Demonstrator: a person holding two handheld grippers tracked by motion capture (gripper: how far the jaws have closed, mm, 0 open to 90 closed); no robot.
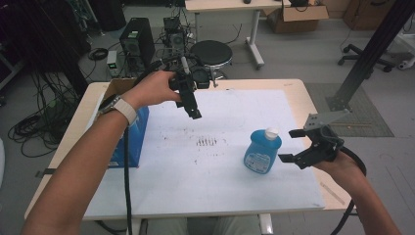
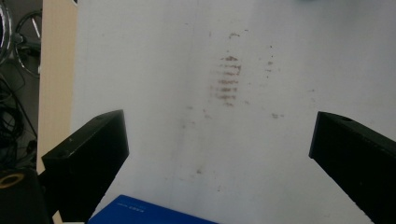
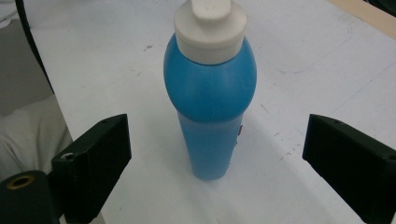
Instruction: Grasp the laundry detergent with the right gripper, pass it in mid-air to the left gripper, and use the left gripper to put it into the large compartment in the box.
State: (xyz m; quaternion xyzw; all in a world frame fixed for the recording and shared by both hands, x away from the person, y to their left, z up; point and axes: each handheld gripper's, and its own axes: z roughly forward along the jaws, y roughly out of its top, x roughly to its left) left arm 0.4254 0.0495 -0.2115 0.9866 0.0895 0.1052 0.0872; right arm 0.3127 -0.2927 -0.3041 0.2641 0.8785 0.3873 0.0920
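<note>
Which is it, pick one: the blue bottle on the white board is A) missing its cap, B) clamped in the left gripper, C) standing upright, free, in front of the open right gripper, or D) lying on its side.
C: the blue bottle stands upright with its white cap on, ahead of the open right gripper, untouched.

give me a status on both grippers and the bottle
Right gripper open, beside the bottle, not touching. Left gripper open, raised over the mat. Bottle upright, cap on. Blue box far left, not in the way.
</note>
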